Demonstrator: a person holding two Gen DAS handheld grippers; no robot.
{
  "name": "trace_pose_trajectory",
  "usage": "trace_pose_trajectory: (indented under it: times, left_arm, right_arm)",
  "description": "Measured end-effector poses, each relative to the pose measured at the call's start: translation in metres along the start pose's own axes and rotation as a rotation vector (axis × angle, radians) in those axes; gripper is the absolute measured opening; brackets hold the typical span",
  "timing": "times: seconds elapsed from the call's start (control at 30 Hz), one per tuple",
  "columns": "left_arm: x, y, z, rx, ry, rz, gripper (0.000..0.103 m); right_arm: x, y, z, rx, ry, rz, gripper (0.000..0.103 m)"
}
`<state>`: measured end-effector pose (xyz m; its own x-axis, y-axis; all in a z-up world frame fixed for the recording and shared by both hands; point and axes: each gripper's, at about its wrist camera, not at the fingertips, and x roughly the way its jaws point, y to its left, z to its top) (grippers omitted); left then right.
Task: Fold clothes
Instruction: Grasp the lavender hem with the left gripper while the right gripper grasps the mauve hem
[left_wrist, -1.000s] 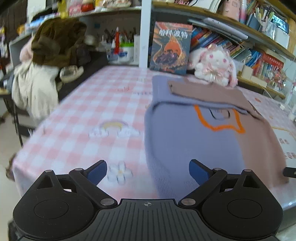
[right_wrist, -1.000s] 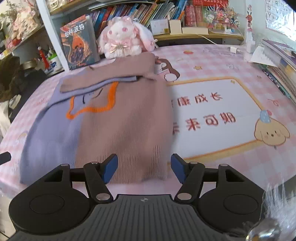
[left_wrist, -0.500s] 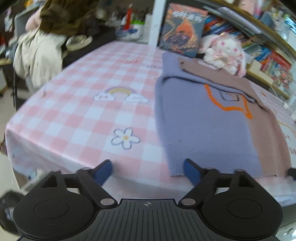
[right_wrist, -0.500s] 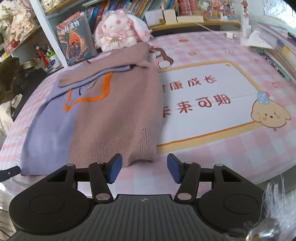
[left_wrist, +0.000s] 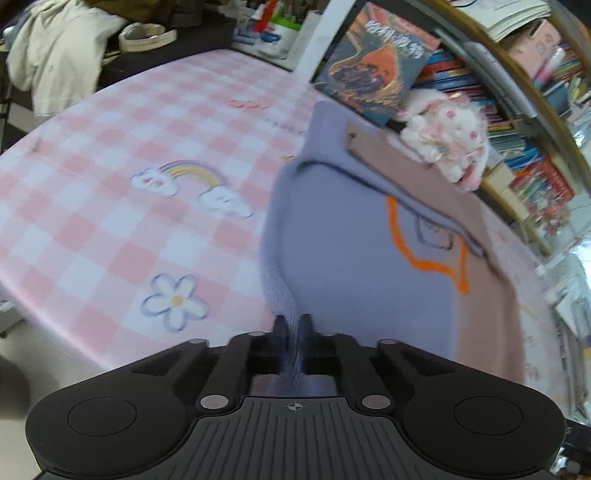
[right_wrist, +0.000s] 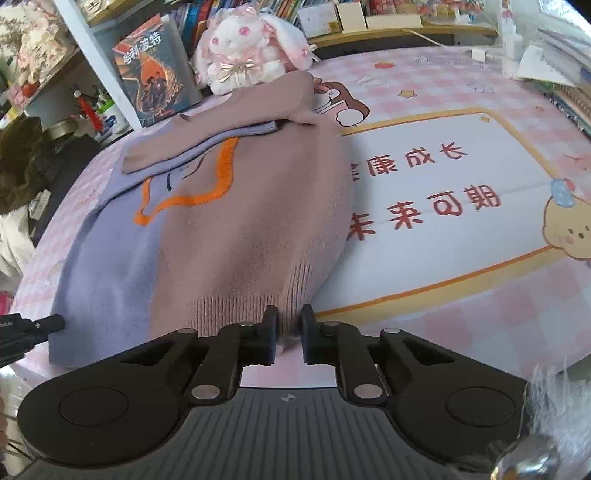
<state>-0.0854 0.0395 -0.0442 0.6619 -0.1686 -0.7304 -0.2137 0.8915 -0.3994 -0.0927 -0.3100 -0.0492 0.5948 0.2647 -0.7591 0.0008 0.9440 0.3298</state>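
Note:
A knit sweater (left_wrist: 351, 258), lavender on one half and dusty pink on the other with an orange outline, lies flat on the pink checked tablecloth (left_wrist: 110, 221), its sleeves folded across the chest. My left gripper (left_wrist: 294, 325) is shut on the lavender hem corner at the near table edge. In the right wrist view the sweater (right_wrist: 240, 221) reaches down to my right gripper (right_wrist: 286, 325), whose jaws are closing with the pink ribbed hem corner pinched between the pads.
A white plush bunny (right_wrist: 243, 55) and an upright book (right_wrist: 155, 77) stand just behind the sweater's collar. Bookshelves (left_wrist: 535, 92) run along the back. A white jacket (left_wrist: 55, 48) hangs at far left. Papers (right_wrist: 546, 62) lie at far right.
Both grippers came down to the near hem and closed on it, the left on the lavender corner, the right on the pink corner. The left wrist rolled as it came in.

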Motion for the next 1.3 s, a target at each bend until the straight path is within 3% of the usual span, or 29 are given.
trace_pose_trajectory:
  times: [0.13,0.23,0.33,0.5,0.63,0.73,0.93,1.0,1.13,1.2,1.3]
  left_arm:
    - [-0.016,-0.014,0.004,0.049,-0.067,-0.097,0.005]
    - [-0.012,-0.013,0.005,0.068,-0.046,-0.084,0.007]
    - [-0.008,0.001,0.005,0.017,-0.02,-0.092,0.013]
    - [-0.007,0.022,0.002,-0.072,0.006,-0.155,0.052]
    - [-0.002,0.033,0.0,-0.165,0.024,-0.217,0.064]
    - [0.004,0.038,0.0,-0.218,0.034,-0.239,0.064]
    - [0.011,0.038,0.006,-0.231,0.038,-0.238,0.059]
    - [0.015,0.037,0.009,-0.222,0.051,-0.223,0.039]
    - [0.019,0.035,0.009,-0.206,0.073,-0.191,0.013]
    - [0.02,0.036,0.007,-0.205,0.078,-0.18,0.006]
    - [0.014,0.042,0.003,-0.218,0.09,-0.187,0.006]
  right_arm:
    - [-0.008,-0.001,0.009,0.057,-0.032,0.075,0.01]
    - [-0.015,-0.001,0.015,0.097,-0.064,0.136,0.01]
    - [-0.008,-0.006,0.015,0.121,-0.03,0.122,0.012]
    - [-0.005,-0.016,0.009,0.173,-0.015,0.127,0.015]
    - [0.0,-0.019,0.007,0.217,0.001,0.147,0.027]
    - [0.003,-0.016,0.008,0.223,0.008,0.144,0.028]
    - [0.009,-0.014,0.01,0.246,0.005,0.139,0.028]
    - [0.011,-0.013,0.012,0.253,0.006,0.137,0.027]
    - [0.012,-0.014,0.011,0.266,0.007,0.123,0.011]
    - [0.01,-0.017,0.008,0.28,-0.001,0.121,0.01]
    - [0.001,-0.029,0.002,0.304,-0.008,0.121,0.01]
